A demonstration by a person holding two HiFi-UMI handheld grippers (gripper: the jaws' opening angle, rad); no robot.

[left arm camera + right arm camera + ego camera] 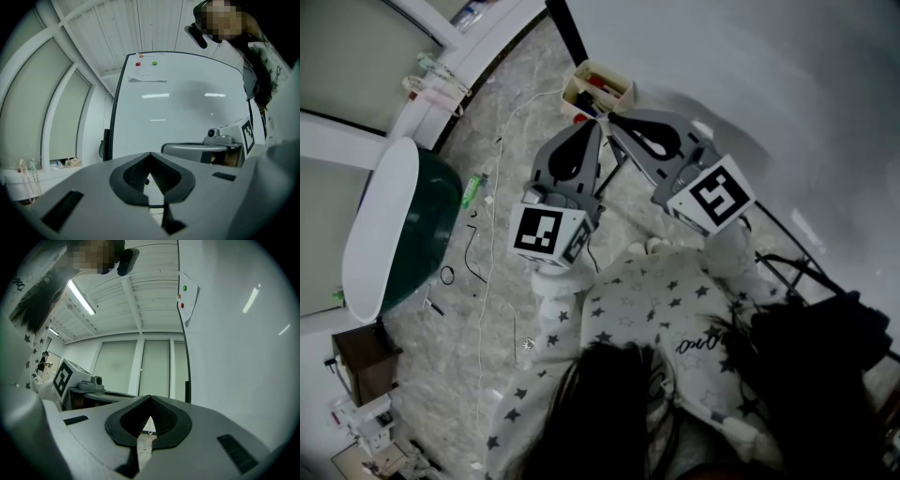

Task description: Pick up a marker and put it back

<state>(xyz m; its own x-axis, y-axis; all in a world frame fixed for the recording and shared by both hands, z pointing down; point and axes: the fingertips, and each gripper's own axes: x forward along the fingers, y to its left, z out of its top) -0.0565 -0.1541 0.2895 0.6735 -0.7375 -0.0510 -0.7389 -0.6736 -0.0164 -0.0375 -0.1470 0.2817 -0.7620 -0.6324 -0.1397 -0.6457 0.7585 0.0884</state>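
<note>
A small open box point(598, 86) with red and blue markers point(602, 82) stands at the foot of the whiteboard point(750, 75). Both grippers point at it, their tips side by side just in front of the box. My left gripper point(600, 123) point(150, 154) has its jaws closed tip to tip, and I see nothing between them. The jaws of my right gripper point(613, 119) point(150, 397) also meet at the tip, with no marker showing in them. In each gripper view the other gripper's marker cube point(247, 135) point(63, 376) shows to the side.
The whiteboard point(183, 103) point(234, 333) carries a paper sheet with red and green magnets point(147, 70). A green and white chair point(394, 225) stands at the left. Cables point(473, 253) lie on the marbled floor. A black bag point(825, 356) sits at the lower right.
</note>
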